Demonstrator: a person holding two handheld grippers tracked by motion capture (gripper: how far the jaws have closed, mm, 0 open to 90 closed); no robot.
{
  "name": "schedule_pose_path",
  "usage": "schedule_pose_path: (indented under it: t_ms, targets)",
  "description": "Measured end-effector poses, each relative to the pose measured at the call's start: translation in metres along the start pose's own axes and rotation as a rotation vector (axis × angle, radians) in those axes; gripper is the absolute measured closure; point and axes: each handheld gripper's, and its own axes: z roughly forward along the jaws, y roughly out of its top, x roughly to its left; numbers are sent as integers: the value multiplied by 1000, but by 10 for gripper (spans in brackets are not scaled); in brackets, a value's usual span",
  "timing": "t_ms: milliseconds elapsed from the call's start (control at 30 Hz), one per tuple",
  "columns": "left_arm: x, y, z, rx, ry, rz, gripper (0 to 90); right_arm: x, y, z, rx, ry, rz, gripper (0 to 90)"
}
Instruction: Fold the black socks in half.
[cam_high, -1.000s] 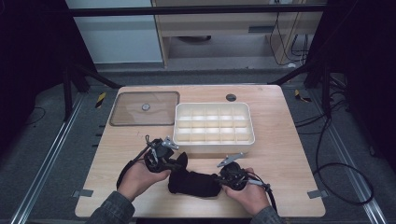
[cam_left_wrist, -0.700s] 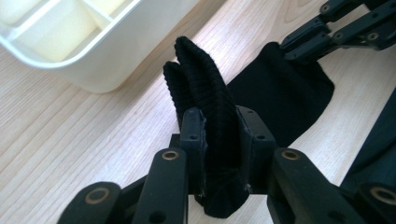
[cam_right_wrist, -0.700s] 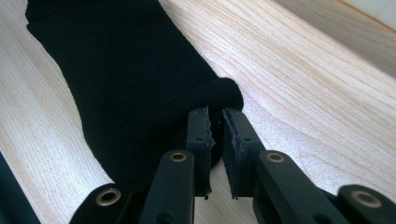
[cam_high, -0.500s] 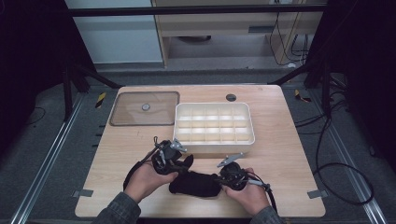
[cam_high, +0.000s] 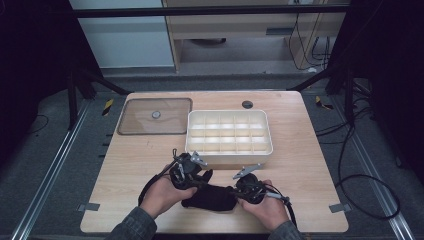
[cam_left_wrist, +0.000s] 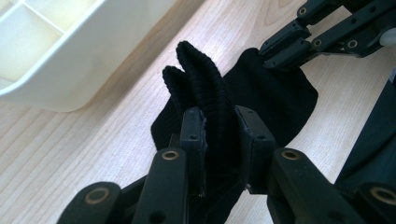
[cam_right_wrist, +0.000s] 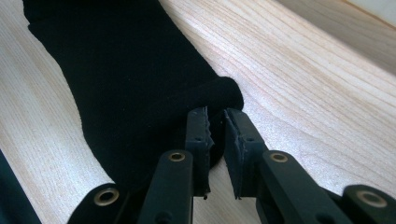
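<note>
1. Work in hand: folding a black sock (cam_high: 209, 196), lying at lower centre of the high view on the tabletop (cam_high: 310, 165), just below the tray (cam_high: 230, 132).
2. Left hand-held gripper (cam_high: 192, 172): jaws nearly closed, pinching a raised, doubled-up bit of sock; in the left gripper view that knit fold (cam_left_wrist: 205, 88) sticks up between the pads.
3. Right hand-held gripper (cam_high: 239, 191): jaws close together w/ the sock's other end between them; in the right gripper view a rolled edge (cam_right_wrist: 224, 95) sits at the tips. A slim gap shows between the pads, but the grip looks firm enough to pin the cloth.
4. Progress, judged: both ends gripped, one end lifted & brought over twd the middle; fold begun, not finished. Left to do: lay the raised end flat over the rest, let go, prob. move it to the tray, whose cells look empty.
5. Materials: sock is soft ribbed knit, matte black, limp. Tabletop is pale wood grain, smooth. Tray is cream plastic, rounded corners, grid of small cells. Lid (cam_high: 155, 116), upper left of tray, is clear brownish plastic, flat, w/ a small round knob.
6. Jaws are black hard plastic w/ brass-coloured pivots.
</note>
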Motion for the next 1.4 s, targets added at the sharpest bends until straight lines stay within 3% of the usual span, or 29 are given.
schedule_pose_path:
  t_ms: [333, 667, 1067, 1400]
  targets:
    - [-8, 4, 7, 6, -14, 11, 743, -1, 0, 0, 4, 6, 3, 795]
    - [-14, 10, 0, -15, -20, 27, 771, -1, 1, 0, 7, 6, 4, 795]
    - [-33, 14, -4, -46, -57, 52, 772, -4, 0, 0, 2, 17, 17, 787]
    - [-42, 13, 14, -20, -69, 68, 772, -5, 0, 0, 0, 22, 23, 785]
